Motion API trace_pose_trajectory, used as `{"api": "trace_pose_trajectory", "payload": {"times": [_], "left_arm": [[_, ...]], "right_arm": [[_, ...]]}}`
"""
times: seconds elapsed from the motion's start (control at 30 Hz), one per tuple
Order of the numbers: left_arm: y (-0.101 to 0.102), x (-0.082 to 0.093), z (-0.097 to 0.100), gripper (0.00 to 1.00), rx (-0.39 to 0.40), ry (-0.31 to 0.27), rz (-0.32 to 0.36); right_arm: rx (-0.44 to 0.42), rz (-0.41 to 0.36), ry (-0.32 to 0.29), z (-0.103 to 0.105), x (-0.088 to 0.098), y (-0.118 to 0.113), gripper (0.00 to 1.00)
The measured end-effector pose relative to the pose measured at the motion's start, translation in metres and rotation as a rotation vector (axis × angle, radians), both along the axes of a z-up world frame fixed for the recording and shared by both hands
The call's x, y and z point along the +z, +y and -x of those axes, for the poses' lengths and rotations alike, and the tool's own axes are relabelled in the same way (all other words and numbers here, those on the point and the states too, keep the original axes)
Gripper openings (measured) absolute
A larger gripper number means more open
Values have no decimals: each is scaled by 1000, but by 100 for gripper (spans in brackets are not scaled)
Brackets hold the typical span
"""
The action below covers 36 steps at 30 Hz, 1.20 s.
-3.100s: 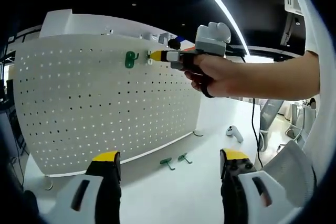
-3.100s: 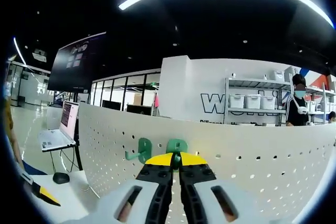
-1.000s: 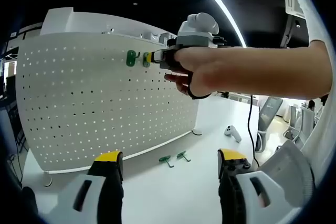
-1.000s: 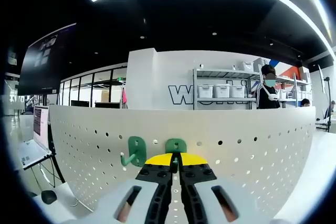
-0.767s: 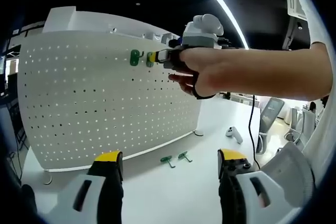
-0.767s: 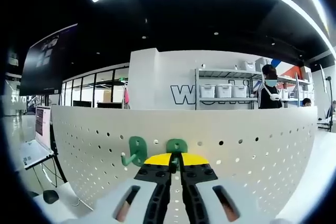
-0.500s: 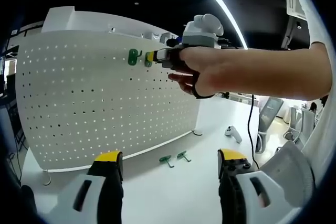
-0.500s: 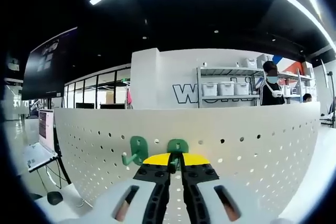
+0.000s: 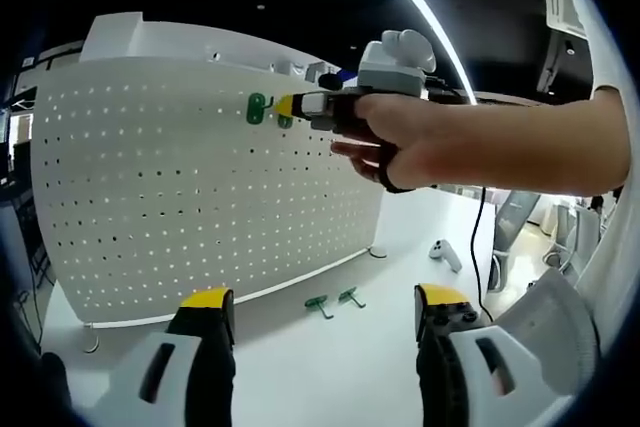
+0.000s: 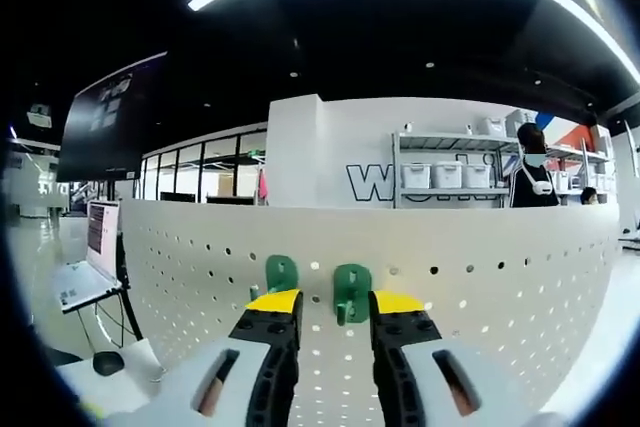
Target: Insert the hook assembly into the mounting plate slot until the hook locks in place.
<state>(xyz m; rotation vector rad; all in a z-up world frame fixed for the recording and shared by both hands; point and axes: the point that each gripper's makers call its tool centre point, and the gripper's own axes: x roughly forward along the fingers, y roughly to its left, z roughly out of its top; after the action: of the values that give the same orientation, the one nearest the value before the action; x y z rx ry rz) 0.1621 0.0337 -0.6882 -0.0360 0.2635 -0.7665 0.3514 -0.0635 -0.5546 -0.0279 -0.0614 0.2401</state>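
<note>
Jaws of the right gripper stand spread, a green hook between their tips, seated on the white pegboard beside a second hook. Left gripper jaws gape over the surface, where two spare hooks lie below the pegboard.

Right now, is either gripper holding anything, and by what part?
Nothing is held. The right gripper stands open around the green hook on the pegboard; the left gripper is open.

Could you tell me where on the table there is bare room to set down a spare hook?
Free: white tabletop between the left hand-held gripper jaws, and right of the loose green hooks toward the white controller. Crowded: the pegboard foot by those hooks.
</note>
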Motion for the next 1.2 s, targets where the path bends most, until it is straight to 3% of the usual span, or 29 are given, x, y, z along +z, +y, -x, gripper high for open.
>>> {"api": "trace_pose_trajectory", "payload": {"times": [0.53, 0.67, 1.0, 1.2], "left_arm": [[0, -4, -1, 76, -3, 5, -14], [2, -6, -1, 76, 3, 9, -14], [0, -6, 0, 77, 4, 6, -14], [0, -5, -1, 77, 1, 4, -17]], "right_arm": [[110, -5, -5, 12, -8, 2, 54], [163, -17, -4, 16, -10, 8, 56], [215, -42, 1, 21, -15, 13, 76], [227, -36, -1, 22, -14, 16, 77]]}}
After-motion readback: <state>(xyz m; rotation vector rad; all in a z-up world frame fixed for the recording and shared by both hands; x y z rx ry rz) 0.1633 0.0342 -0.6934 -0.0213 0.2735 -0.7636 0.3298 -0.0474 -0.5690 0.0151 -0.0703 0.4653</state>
